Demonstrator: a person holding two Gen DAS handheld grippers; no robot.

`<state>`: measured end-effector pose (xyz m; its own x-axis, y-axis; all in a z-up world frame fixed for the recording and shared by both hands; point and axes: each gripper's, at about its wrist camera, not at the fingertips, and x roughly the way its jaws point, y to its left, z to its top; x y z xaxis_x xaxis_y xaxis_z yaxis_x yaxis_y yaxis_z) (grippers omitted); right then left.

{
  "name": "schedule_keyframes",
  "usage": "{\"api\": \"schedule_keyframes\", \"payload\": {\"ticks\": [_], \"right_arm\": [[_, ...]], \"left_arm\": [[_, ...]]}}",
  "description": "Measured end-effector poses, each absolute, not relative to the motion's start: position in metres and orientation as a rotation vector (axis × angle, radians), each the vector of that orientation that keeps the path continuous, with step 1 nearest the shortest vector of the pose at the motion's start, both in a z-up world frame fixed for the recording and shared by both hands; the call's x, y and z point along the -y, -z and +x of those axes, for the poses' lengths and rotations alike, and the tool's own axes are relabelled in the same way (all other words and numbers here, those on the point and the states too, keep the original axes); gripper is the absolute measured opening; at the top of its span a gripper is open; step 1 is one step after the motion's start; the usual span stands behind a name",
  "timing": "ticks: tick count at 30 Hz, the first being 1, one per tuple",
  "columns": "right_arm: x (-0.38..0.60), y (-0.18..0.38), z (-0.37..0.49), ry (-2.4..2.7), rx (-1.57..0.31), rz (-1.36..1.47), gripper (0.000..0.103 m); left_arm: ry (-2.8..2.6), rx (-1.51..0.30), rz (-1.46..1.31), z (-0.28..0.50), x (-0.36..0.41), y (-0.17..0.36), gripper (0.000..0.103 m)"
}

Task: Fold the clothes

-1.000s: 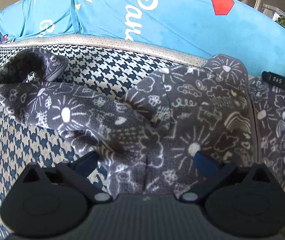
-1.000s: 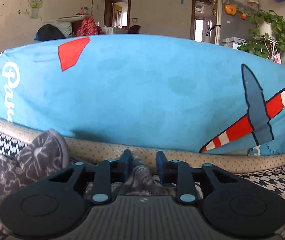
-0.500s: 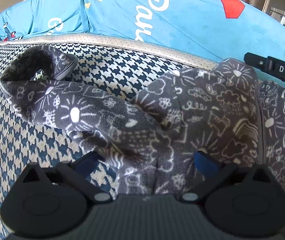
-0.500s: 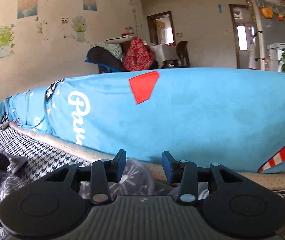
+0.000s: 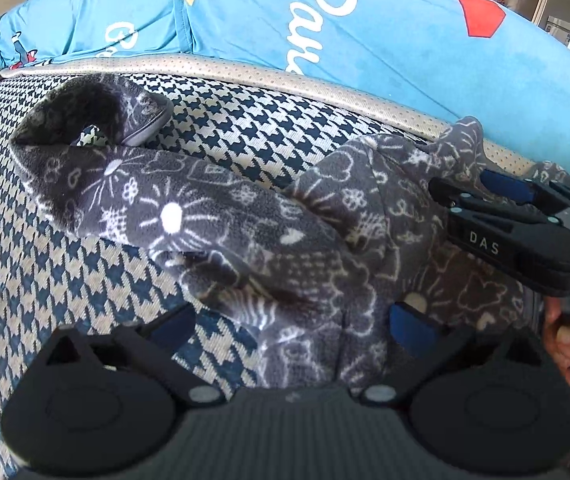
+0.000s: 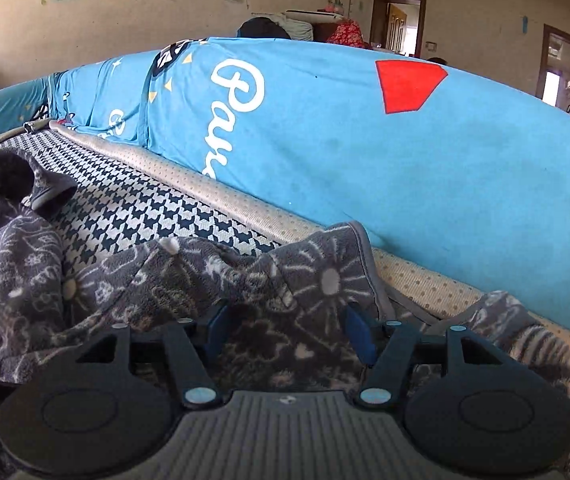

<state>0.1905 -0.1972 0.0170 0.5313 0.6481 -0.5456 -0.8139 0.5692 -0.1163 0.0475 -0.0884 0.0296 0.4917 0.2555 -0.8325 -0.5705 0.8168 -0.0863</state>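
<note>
A dark grey fleece garment (image 5: 269,240) with white doodle prints lies on the houndstooth cushion (image 5: 65,264), one sleeve stretched left with its cuff (image 5: 97,112) curled up. My left gripper (image 5: 291,322) is open, its jaws wide on either side of a fold of the fleece. My right gripper (image 6: 289,332) is open over the garment's collar area (image 6: 317,276). The right gripper also shows in the left wrist view (image 5: 485,200) at the right, above the fleece, held by a hand (image 5: 565,332).
A blue printed cover (image 6: 365,140) drapes the sofa back behind the cushion. A beige dotted edging (image 5: 285,76) runs along the cushion's far edge. A room with doorways (image 6: 397,20) and a plant lies beyond.
My right gripper opened, swung left and dropped over the collar, coming further into the left wrist view. My left gripper stayed open around the fold.
</note>
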Motion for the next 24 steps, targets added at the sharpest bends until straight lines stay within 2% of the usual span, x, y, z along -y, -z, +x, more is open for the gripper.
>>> {"api": "schedule_keyframes", "payload": {"ticks": [2, 4, 7, 10, 15, 18, 21, 23, 24], "right_arm": [[0.195, -0.016, 0.189, -0.892, -0.474, -0.388, 0.038], [0.193, -0.017, 0.188, -0.885, -0.466, -0.385, 0.023], [0.189, -0.019, 0.191, -0.875, -0.468, -0.335, 0.014], [0.186, -0.024, 0.193, -0.87, -0.461, -0.265, 0.011], [0.176, -0.033, 0.185, -0.879, -0.383, -0.178, 0.01], [0.161, -0.023, 0.184, -0.883, -0.436, -0.243, 0.012], [0.158, -0.022, 0.179, -0.888, -0.436, -0.271, 0.019], [0.165, -0.026, 0.179, -0.906, -0.446, -0.225, 0.038], [0.17, -0.027, 0.181, -0.915, -0.467, -0.184, 0.041]], "left_arm": [[-0.515, -0.933, -0.368, 0.047, 0.088, -0.028, 0.103], [-0.518, -0.932, -0.359, 0.046, 0.088, -0.027, 0.103], [-0.526, -0.927, -0.347, 0.046, 0.086, -0.026, 0.103], [-0.56, -0.911, -0.321, 0.046, 0.083, -0.027, 0.103], [-0.625, -0.89, -0.277, 0.048, 0.077, -0.027, 0.103], [-0.649, -0.886, -0.272, 0.048, 0.076, -0.025, 0.103], [-0.67, -0.879, -0.234, 0.047, 0.079, -0.027, 0.103], [-0.7, -0.875, -0.255, 0.045, 0.076, -0.029, 0.103], [-0.714, -0.875, -0.277, 0.044, 0.073, -0.03, 0.103]]}}
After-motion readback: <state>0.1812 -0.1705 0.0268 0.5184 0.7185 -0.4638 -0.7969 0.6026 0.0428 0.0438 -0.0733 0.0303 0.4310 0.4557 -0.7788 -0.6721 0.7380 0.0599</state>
